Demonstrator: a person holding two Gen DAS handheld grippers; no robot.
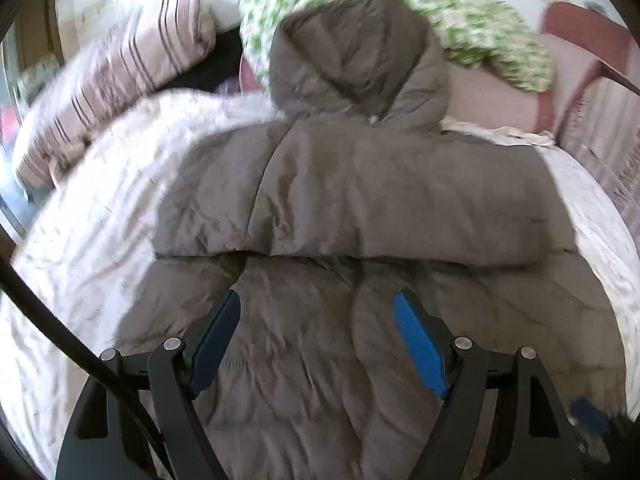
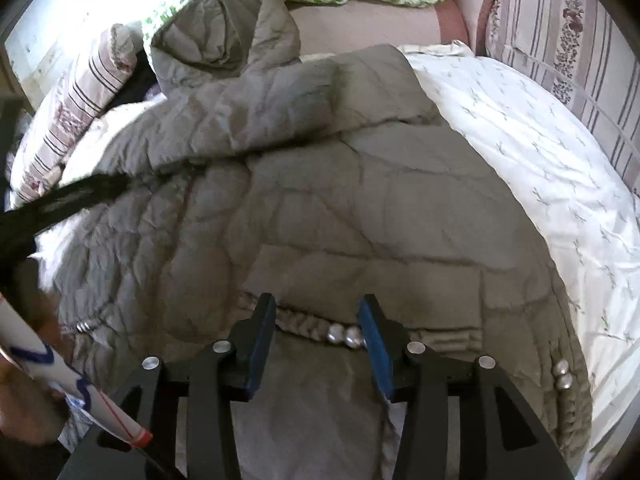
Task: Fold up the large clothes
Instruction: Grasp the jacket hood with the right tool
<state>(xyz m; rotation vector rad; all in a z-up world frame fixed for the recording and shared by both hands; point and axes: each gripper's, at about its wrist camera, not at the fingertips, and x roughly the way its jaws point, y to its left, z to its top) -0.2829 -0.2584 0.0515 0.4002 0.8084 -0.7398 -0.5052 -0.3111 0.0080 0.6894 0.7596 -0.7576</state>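
the left gripper [image 1: 318, 338] hangs over the lower body of a grey-brown hooded puffer jacket [image 1: 352, 200], its blue-padded fingers [image 1: 420, 344] spread wide with nothing between them. the right gripper [image 2: 318, 336] sits with its jaws parted too, straddling the jacket's ribbed hem band [image 2: 304, 326] and a pair of silver snaps [image 2: 344, 334]; whether the pads touch the fabric cannot be told.

only the right wrist view shows the hem, the snaps, more snaps [image 2: 562, 374] at the right edge, and a white printed sleeve [image 2: 72, 384] at lower left. only the left wrist view shows a sleeve folded straight across the chest [image 1: 360, 216].

the jacket lies flat on a white bedspread [image 1: 80, 240], long axis running away from the grippers, hood [image 1: 352, 60] at the far end, pointing toward a green-and-white patterned quilt [image 1: 460, 12]. a striped pillow [image 1: 112, 76] lies to the far left.
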